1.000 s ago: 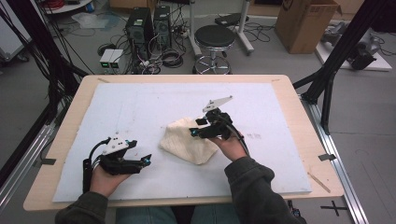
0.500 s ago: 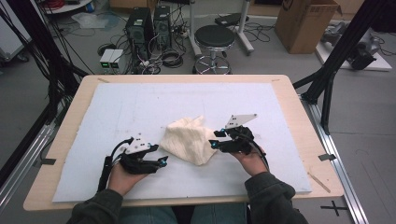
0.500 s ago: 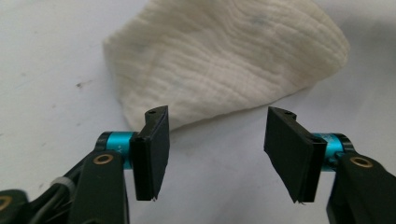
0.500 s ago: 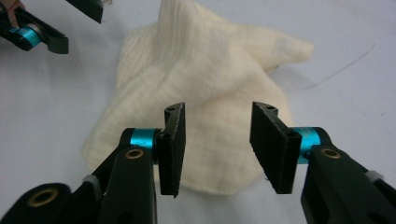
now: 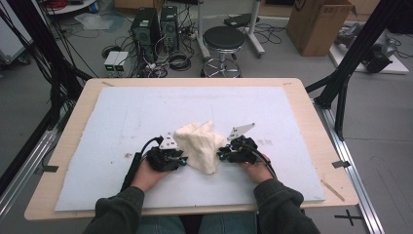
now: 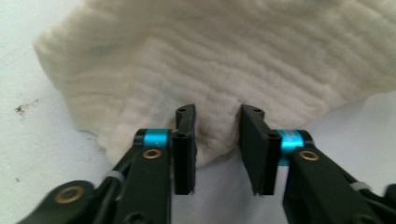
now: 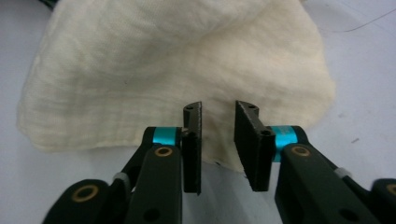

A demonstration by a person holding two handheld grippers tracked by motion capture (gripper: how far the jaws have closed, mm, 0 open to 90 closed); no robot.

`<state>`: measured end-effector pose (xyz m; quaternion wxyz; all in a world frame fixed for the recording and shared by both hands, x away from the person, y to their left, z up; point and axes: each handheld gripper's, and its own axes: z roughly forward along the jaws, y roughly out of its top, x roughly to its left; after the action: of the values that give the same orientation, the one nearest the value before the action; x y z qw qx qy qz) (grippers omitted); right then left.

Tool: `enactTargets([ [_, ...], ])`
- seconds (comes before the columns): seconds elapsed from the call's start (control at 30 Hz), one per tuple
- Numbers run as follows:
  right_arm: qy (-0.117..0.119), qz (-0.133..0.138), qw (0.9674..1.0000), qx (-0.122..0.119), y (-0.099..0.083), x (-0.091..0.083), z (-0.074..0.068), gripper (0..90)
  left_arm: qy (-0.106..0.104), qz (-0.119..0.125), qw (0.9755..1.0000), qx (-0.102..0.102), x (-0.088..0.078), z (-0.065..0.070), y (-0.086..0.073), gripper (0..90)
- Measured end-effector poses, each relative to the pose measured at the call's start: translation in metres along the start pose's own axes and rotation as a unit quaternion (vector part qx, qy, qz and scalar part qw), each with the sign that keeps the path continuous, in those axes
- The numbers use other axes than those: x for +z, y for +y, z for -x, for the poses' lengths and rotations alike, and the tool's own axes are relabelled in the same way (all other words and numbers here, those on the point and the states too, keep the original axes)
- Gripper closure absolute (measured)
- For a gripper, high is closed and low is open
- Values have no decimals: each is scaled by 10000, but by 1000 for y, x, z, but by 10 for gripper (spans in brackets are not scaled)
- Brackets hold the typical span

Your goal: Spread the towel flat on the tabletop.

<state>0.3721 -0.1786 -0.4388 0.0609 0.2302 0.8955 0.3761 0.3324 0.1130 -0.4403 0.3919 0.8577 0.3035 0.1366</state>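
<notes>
Sleeves of dark green cloth come in over the near edge of the wooden table (image 5: 319, 113), and the person's two hands sit low on the pale blue foam mat (image 5: 122, 112) that covers most of the top, leaving a bare wood margin all round. The left gripper (image 5: 181, 159) and the right gripper (image 5: 220, 155) face each other across a crumpled cream cloth (image 5: 200, 145), which lies heaped on the mat just nearer than its middle, one gripper at each flank. In the left gripper view the black jaws stand a little apart with the cloth's near hem (image 6: 215, 135) lying between their tips; they have just been closing, and the pads do not yet press on the fabric. In the right gripper view the cloth's edge (image 7: 217, 140) likewise sits in the narrow gap between the tips, jaws just closing too, no pinch seen. The cloth is soft and ribbed, a gauzy crinkled weave, with rounded folds and a peak rising at its far side. The mat is smooth and matte, marked by a few dark specks (image 5: 127, 156) left of the left hand. Open mat stretches wide to either side and beyond the cloth to the far edge. Past the table stand a round black stool (image 5: 224, 39), computer towers (image 5: 156, 24) amid tangled cables, and a cardboard box (image 5: 319, 24) at the far right.
</notes>
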Motion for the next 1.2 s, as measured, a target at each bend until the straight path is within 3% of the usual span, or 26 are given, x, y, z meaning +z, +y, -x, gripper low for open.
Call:
enactTargets([
  [0.03,0,0,10000,0,0,0,0,778,30,-7,10000,15,0,-1,0,709],
  [0.17,126,48,9999,-3,0,1,1,882,44,-5,10000,69,-4,-4,3,850],
  [0.3,129,35,9999,-3,0,-2,0,889,6,221,9997,134,-19,-6,11,858],
  [0.4,129,220,9997,-2,1,-14,-2,889,0,337,9991,254,-34,-9,18,858],
  [0.63,43,558,9983,-154,2,-50,-21,889,-69,560,9974,448,-69,-11,28,856],
  [0.77,38,672,9973,-280,1,-67,-37,889,-140,505,9963,684,-91,-7,30,856],
  [0.87,51,711,9967,-396,-2,-76,-51,889,-314,554,9955,706,-103,-6,30,854],
  [0.97,94,642,9971,-403,-9,-78,-58,889,-446,375,9954,765,-95,-6,28,850],
  [1.07,53,376,9982,-468,-16,-71,-60,889,-618,138,9960,623,-68,-11,23,834],
  [1.1,48,251,9989,-386,-22,-66,-56,889,-578,4,9969,533,-46,-14,23,829],
  [1.13,48,251,9989,-386,-22,-66,-56,889,-578,4,9969,533,-46,-14,23,829],
  [1.17,-86,112,9992,-368,-26,-60,-48,889,-546,-64,9970,543,-36,-17,24,829],
  [1.2,-86,112,9992,-368,-26,-60,-48,889,-481,-44,9977,469,-27,-18,26,829],
])
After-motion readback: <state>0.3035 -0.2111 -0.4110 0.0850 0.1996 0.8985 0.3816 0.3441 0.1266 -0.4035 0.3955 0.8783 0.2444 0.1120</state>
